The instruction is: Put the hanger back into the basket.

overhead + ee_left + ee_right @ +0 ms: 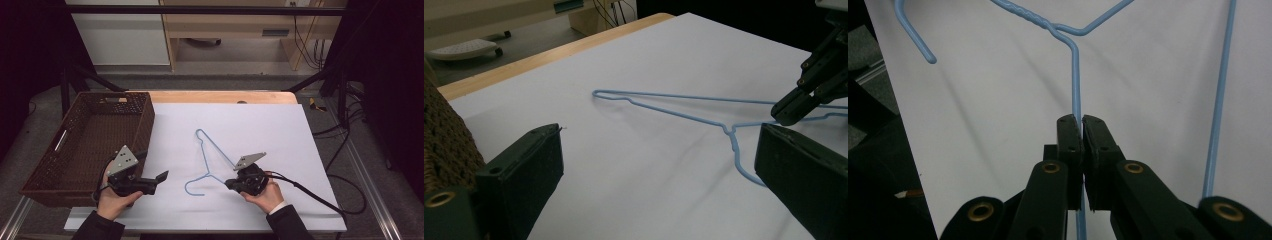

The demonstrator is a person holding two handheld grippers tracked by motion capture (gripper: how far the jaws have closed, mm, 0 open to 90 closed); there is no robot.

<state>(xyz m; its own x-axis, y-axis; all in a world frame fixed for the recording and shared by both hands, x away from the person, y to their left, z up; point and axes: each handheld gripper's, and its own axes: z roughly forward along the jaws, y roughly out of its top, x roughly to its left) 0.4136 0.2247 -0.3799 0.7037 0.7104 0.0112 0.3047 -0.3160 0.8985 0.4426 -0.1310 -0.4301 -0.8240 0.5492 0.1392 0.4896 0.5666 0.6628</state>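
The blue wire hanger point(207, 162) lies mid-surface, its shoulder wire pinched at five o'clock by the right tongs point(1081, 120), presumably for lifting. The left tongs point(162, 177) are held wide (nothing between them) at eight o'clock, beside the basket point(60, 170).

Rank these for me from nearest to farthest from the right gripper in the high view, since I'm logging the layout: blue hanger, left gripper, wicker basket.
1. Blue hanger: clamped in the right gripper, at table centre.
2. Left gripper: to the left, jaws open.
3. Wicker basket: farthest, at the table's left edge.
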